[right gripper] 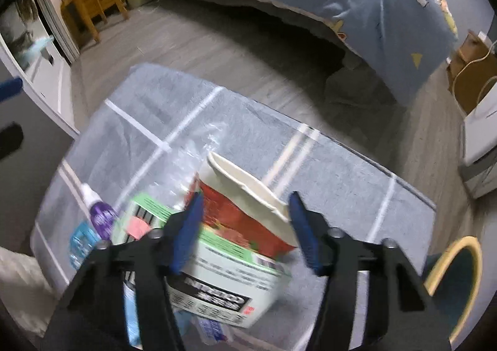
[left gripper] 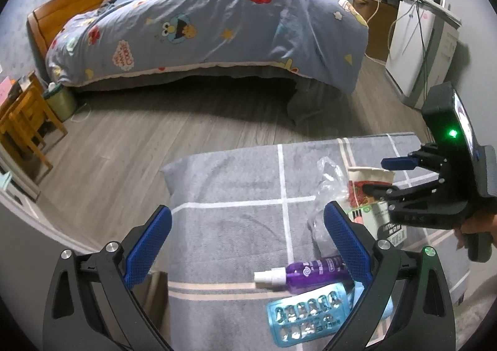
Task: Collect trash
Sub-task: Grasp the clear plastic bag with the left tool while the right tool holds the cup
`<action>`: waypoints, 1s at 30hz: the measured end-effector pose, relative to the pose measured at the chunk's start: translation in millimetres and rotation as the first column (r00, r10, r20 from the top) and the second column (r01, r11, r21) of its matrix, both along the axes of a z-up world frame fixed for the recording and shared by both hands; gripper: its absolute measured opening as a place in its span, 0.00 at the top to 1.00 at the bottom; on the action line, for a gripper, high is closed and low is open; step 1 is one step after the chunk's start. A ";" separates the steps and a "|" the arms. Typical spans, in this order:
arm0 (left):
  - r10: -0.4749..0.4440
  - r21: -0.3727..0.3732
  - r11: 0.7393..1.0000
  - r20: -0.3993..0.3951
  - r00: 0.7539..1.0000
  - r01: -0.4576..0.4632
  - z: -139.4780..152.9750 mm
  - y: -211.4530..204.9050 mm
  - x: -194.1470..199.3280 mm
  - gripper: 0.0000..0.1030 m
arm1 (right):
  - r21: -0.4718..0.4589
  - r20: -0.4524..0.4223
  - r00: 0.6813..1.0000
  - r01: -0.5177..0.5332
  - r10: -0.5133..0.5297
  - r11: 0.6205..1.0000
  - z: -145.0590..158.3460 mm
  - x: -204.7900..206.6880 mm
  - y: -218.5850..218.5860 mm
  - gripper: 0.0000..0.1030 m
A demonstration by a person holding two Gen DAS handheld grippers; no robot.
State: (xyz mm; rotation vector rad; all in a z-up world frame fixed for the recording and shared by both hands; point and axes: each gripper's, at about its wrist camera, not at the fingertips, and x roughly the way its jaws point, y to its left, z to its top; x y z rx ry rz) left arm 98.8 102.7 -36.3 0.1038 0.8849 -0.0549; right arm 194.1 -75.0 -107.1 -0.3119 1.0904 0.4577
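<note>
Straddling the crushed red-and-white paper cup (right gripper: 245, 208), the right hand-held gripper (right gripper: 245, 223) gapes wide, nothing held. Left hand-held gripper (left gripper: 248, 245), also wide, sits farther off.

My left claw (left gripper: 248, 245) hangs with its blue pads spread wide. My right claw (right gripper: 245, 226) is parted too, angled downward, gripping nothing.

Red-and-white cup (right gripper: 248, 211), purple bottle (left gripper: 313, 271), grey checked mat (left gripper: 236, 195)
</note>
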 end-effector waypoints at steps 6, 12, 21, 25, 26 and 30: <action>-0.006 0.009 1.000 0.008 1.000 0.006 3.9 -5.2 -6.3 0.06 | 0.028 -0.022 1.000 0.005 -0.005 1.000 9.9 -9.1 -13.2 0.97; -0.010 0.025 1.000 0.013 1.000 0.010 4.2 -12.6 -15.6 0.06 | 0.016 0.020 1.000 -0.014 0.014 1.000 26.1 -25.6 -17.7 0.97; -0.005 0.038 0.999 -0.039 0.999 0.007 -17.9 -29.9 -9.2 0.06 | 0.050 0.069 0.991 0.108 -0.111 0.993 49.5 -27.9 -57.3 0.97; -0.030 0.043 0.999 -0.043 0.999 0.032 -32.0 -45.7 0.9 0.06 | 0.105 0.039 0.979 0.194 -0.199 0.975 50.5 -20.7 -84.7 0.97; -0.029 0.034 0.999 -0.050 0.998 0.031 -37.8 -50.7 5.4 0.06 | 0.115 0.029 0.977 0.204 -0.209 0.972 49.8 -19.8 -89.0 0.97; -0.044 -0.027 0.999 -0.085 0.995 0.042 -57.2 -64.5 17.5 0.08 | 0.128 0.004 0.976 0.214 -0.216 0.968 43.9 -16.2 -99.5 0.97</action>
